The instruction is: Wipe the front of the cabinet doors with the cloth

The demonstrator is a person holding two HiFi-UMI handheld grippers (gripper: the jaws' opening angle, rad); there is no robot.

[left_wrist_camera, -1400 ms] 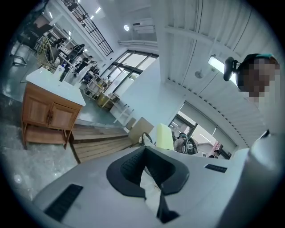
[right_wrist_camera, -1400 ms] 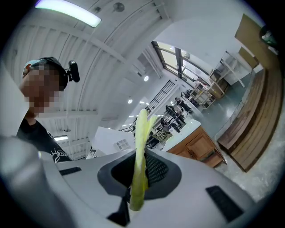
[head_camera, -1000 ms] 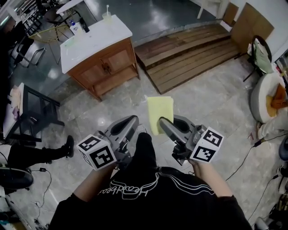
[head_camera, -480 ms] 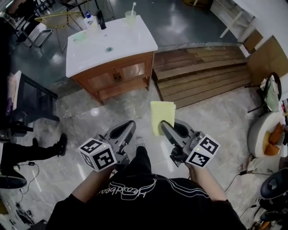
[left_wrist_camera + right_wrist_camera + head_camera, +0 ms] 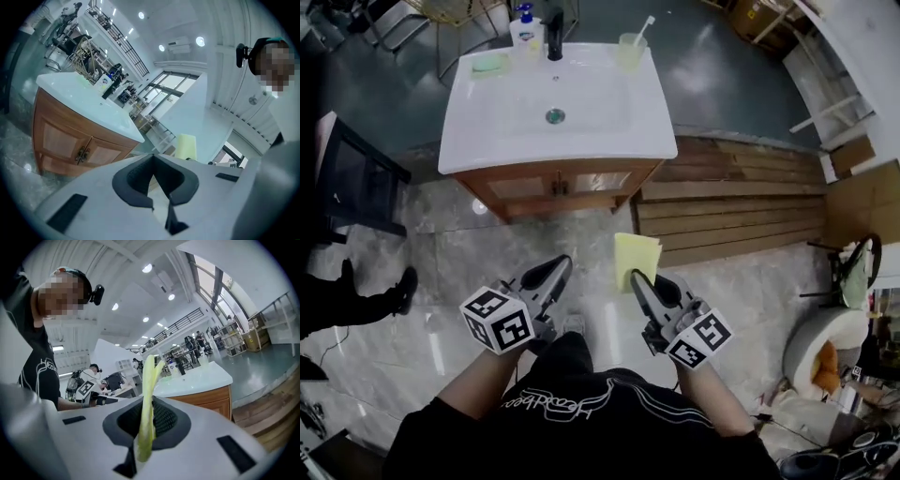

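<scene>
A: Head view first. What has changed?
B: The cabinet [image 5: 581, 200] has swung from off to the left to straight ahead and nearer, so the person is closing in. Its doors [image 5: 520, 187] are not touched yet. The yellow cloth [image 5: 636, 255] stays pinched in the right gripper [image 5: 638, 277], over the floor [image 5: 469, 253], well short of the doors. The left gripper [image 5: 555, 270] carries nothing.
A: Any containers?
B: On the counter [image 5: 478, 141] the basin [image 5: 581, 105] looks empty. A cup [image 5: 630, 52] holds a toothbrush [image 5: 645, 26].
A: Left gripper view?
B: Jaws together, nothing between them. Both doors are shut, so the inside is hidden.
A: Right gripper view?
B: Jaws clamped on the cloth's folded edge, which stands upright.
</scene>
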